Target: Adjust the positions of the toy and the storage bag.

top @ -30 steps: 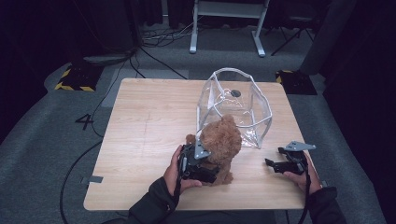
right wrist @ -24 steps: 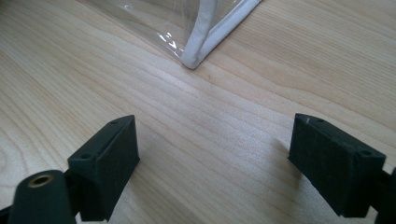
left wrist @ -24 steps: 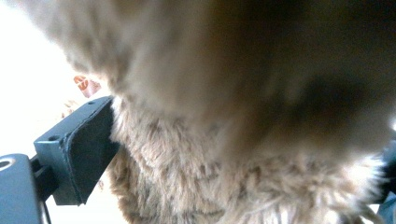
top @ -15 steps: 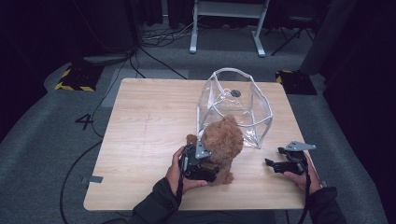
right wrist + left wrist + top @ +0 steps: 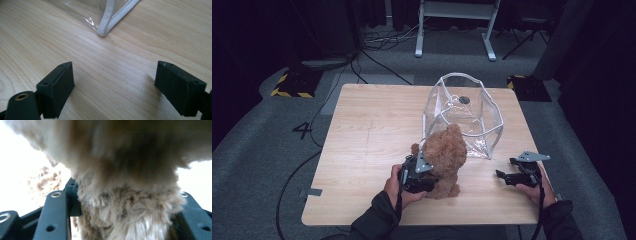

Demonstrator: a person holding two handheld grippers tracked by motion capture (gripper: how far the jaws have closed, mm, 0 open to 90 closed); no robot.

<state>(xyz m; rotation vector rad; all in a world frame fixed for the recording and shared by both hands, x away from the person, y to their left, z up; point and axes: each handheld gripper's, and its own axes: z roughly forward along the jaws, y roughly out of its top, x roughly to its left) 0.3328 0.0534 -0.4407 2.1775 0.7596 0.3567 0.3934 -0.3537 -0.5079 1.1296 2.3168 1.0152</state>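
At lower centre, our left gripper (image 5: 424, 172) clamps the brown plush teddy bear (image 5: 444, 155), probably for bagging. Our right gripper (image 5: 512, 176) rests spread wide near the clear white-trimmed plastic bag (image 5: 464, 115).

Teddy (image 5: 444, 155) on table (image 5: 362, 130), front of clear bag (image 5: 464, 112); right tongs (image 5: 507, 176) beside, apart.

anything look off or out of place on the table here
Nothing looks spilled or broken. The clear bag stands open on the table, its sides a bit crumpled. The teddy bear sits upright in front of it, squeezed by the left tool. The right tool rests open, holding nothing.
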